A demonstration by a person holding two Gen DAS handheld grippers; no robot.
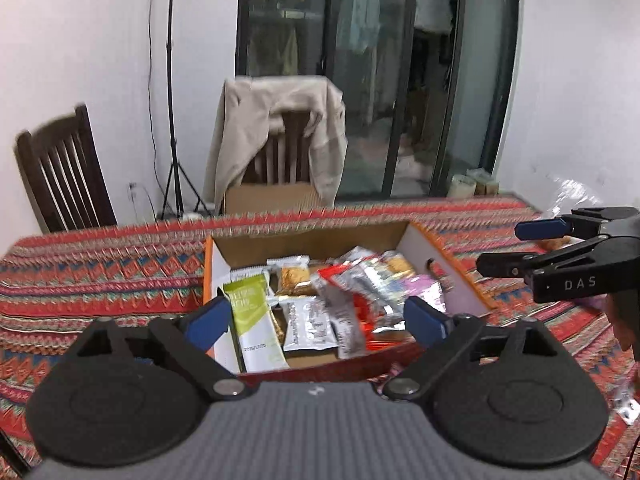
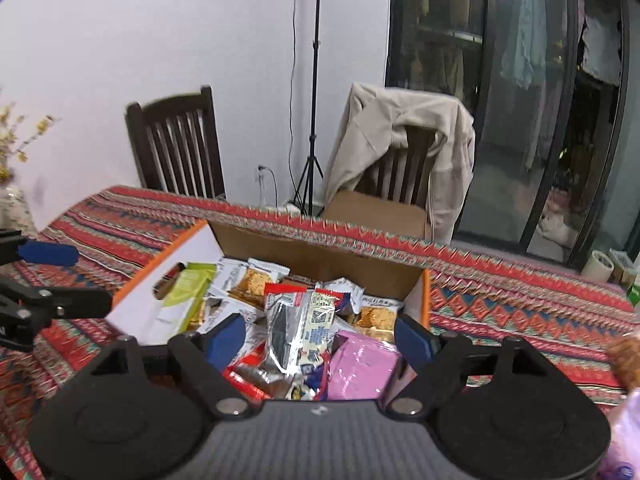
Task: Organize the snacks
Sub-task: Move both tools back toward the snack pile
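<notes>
An open cardboard box (image 1: pixel 448 268) with orange edges sits on the patterned tablecloth, filled with several snack packets: a green bar (image 1: pixel 254 320), silver packets (image 1: pixel 310 322), a pink packet (image 2: pixel 362 364) and cracker packs (image 2: pixel 250 282). My left gripper (image 1: pixel 318 322) is open and empty, hovering over the box's near edge. My right gripper (image 2: pixel 320 340) is open and empty over the box's near right part, above the pink packet. The right gripper also shows at the right of the left wrist view (image 1: pixel 520 248); the left gripper shows at the left of the right wrist view (image 2: pixel 68 280).
The table has a red patterned cloth (image 1: pixel 100 272). Two dark wooden chairs stand behind it, one (image 1: pixel 64 172) bare, one draped with a beige jacket (image 1: pixel 280 128). A tripod (image 1: pixel 174 120) and a cardboard box (image 2: pixel 376 212) stand behind. Loose packets lie at the right (image 1: pixel 626 402).
</notes>
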